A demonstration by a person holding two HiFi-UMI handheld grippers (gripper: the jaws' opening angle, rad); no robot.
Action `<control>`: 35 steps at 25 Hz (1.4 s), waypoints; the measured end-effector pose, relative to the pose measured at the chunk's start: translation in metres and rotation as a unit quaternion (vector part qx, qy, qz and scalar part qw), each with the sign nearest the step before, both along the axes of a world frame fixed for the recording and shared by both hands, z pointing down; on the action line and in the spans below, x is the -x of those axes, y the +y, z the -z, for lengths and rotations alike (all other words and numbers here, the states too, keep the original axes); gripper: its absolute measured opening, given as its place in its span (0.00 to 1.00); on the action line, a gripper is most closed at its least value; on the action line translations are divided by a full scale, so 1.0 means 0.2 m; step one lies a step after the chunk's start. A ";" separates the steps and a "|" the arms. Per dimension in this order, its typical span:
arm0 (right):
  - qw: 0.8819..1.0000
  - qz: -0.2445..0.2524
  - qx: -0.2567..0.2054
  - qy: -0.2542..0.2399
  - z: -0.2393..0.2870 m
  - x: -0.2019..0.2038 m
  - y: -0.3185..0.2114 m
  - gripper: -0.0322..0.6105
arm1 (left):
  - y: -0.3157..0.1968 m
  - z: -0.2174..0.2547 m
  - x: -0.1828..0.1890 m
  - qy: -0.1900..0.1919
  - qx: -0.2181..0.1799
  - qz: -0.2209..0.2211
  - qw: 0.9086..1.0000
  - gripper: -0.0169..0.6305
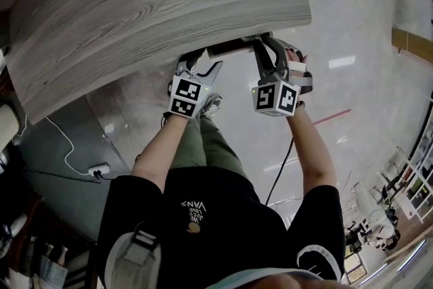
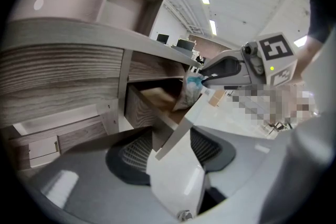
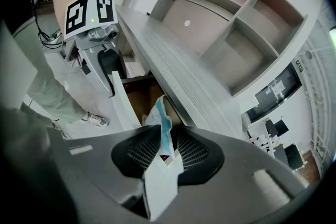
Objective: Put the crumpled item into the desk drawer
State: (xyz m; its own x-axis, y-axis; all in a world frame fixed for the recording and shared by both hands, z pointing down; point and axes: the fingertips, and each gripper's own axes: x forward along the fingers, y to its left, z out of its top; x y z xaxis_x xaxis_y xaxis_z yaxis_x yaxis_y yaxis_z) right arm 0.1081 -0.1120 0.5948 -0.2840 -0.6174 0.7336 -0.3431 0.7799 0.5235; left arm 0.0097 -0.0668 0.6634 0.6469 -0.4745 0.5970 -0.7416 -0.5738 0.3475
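The desk drawer [image 1: 233,46] stands pulled out under the wood-grain desk top [image 1: 155,3]. My left gripper [image 2: 170,141] is shut on the drawer's pale front panel [image 2: 185,126], which runs straight between its pads. The crumpled item [image 3: 161,126], white with a blue band, hangs over the open drawer's brown inside [image 3: 137,93]. It sits between the pads of my right gripper [image 3: 167,147], and a thin dark gap shows beside it. In the left gripper view the crumpled item [image 2: 191,89] dangles from the tips of the right gripper [image 2: 205,77]. In the head view both grippers, left [image 1: 203,65] and right [image 1: 267,45], sit at the drawer.
A second, shut drawer front [image 2: 42,147] lies below the open one. An open shelf unit [image 3: 231,18] rises above the desk. On the glossy floor lie a power strip with its white cable [image 1: 100,170] and the person's shoe [image 1: 211,105].
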 end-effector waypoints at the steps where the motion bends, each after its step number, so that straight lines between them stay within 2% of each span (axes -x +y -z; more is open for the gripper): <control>1: 1.000 -0.001 -0.001 -0.002 0.01 0.00 0.00 0.16 | 0.00 0.00 0.00 0.000 0.000 0.001 1.000 0.45; 14: 0.999 -0.025 -0.016 -0.042 0.11 -0.04 0.06 0.16 | 0.00 -0.01 0.00 0.002 0.003 0.009 1.000 0.45; 18: 0.998 -0.031 -0.018 -0.044 0.15 -0.05 0.07 0.16 | 0.00 -0.01 0.00 0.000 0.003 0.011 1.000 0.45; 30: 0.999 -0.028 0.014 -0.010 -0.01 -0.05 0.03 0.16 | 0.00 -0.01 -0.01 0.005 0.004 0.012 1.000 0.45; 33: 0.999 -0.034 0.009 -0.025 0.00 -0.02 -0.02 0.16 | 0.00 -0.01 0.00 0.006 0.006 0.009 1.000 0.45; 35: 0.998 -0.035 -0.007 -0.046 0.04 0.02 -0.05 0.05 | 0.00 -0.01 0.00 0.007 0.006 0.007 1.000 0.45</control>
